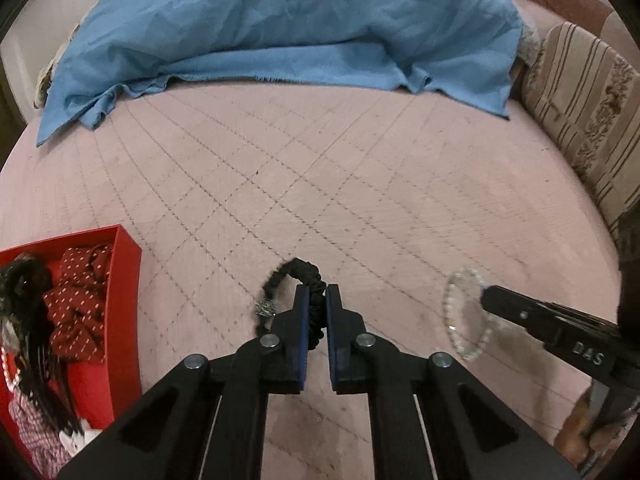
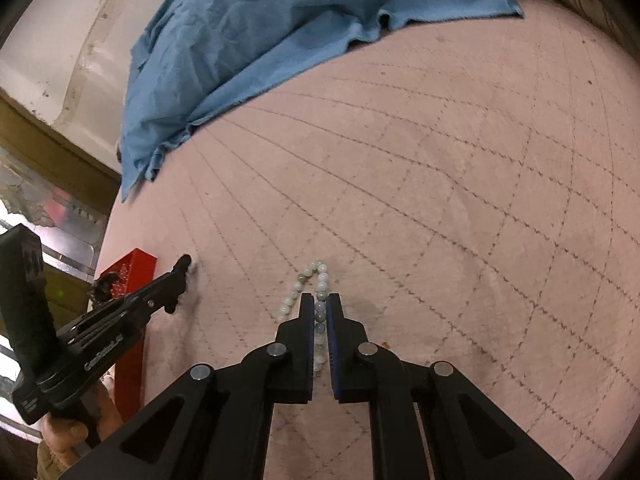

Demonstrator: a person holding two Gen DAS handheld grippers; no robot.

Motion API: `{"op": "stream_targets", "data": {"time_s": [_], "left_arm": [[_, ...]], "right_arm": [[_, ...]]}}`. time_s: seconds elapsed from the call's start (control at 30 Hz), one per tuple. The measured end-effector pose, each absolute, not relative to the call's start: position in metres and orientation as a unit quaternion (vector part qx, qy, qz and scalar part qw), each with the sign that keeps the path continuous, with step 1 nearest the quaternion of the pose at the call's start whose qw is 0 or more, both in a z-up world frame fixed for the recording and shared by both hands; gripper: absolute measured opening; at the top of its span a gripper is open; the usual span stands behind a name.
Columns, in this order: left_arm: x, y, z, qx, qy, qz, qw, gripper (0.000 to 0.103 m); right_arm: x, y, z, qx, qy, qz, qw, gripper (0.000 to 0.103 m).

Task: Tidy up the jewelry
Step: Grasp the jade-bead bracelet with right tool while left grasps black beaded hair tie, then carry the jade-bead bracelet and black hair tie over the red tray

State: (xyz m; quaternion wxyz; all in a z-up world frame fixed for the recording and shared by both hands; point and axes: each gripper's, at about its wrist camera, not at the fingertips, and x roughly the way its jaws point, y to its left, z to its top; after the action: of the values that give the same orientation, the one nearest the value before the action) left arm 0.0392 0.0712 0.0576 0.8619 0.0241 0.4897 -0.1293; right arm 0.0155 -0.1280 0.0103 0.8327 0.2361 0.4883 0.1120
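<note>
Between our left gripper's (image 1: 317, 300) pads we have the black fabric bracelet (image 1: 289, 286) pinched, while our right gripper (image 2: 319, 310) is clamped on the pale bead bracelet (image 2: 310, 280); both lie on the pink quilted bed (image 1: 320, 168). We judge this the pick-up step. Next we would lift both and carry them left to the red box (image 1: 124, 300), already holding other pieces; beyond lies a blue cloth (image 1: 280, 28).

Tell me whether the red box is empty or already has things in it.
Not empty. The red box already holds a red dotted scrunchie and dark hair-like strands.
</note>
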Motion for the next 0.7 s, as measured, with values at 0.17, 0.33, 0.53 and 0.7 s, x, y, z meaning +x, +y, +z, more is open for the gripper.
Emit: {"op": "stream_targets", "data": {"time_s": [0.17,0.33,0.53,0.7], "left_arm": [[0.017,0.071,0.075,0.012,0.473,-0.142,0.869,0.007],[-0.002,0.077,0.089,-0.013,0.464,-0.155,0.872,0.007],[-0.032,0.083,0.107,-0.026,0.448,-0.168,0.878,0.007],[-0.054,0.090,0.118,-0.035,0.439,-0.170,0.882,0.007]], "right_arm": [[0.006,-0.121,0.027,0.220,0.462,0.122,0.850,0.007],[-0.003,-0.120,0.040,0.211,0.443,0.125,0.862,0.007],[-0.013,-0.121,0.050,0.209,0.428,0.122,0.871,0.007],[-0.026,-0.113,0.058,0.183,0.419,0.109,0.883,0.007]]}}
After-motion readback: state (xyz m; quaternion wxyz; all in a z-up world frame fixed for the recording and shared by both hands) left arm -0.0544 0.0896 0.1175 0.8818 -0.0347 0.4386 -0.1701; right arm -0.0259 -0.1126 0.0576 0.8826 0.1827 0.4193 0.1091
